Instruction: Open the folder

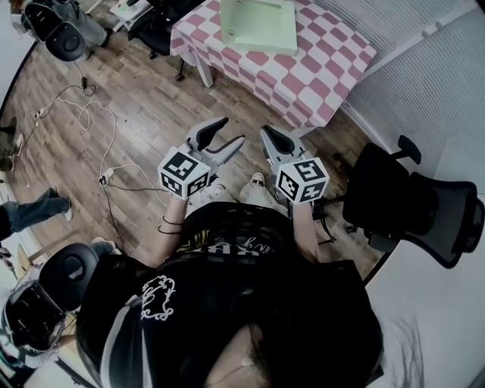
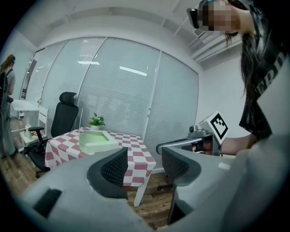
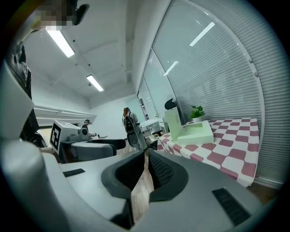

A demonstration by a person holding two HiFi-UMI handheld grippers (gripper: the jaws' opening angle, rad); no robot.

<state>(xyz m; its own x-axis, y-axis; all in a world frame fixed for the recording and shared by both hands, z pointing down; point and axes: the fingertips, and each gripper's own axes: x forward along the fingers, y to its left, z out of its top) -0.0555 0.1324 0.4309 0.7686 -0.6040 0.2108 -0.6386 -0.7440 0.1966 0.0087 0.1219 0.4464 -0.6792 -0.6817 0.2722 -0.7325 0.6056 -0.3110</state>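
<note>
The folder is pale mint green. The worktop wears a pink-and-white check cloth. The left gripper and right gripper are grey with dark pads and black-on-white square markers. The floor is brown wood planking, and the office chair is black.

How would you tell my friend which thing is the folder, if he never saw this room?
Find the table with the pink and white checked cloth, by the blinds. On it lies the folder, low and pale green. A small plant stands near it, but the folder is the only big plain green thing on the checks.
</note>
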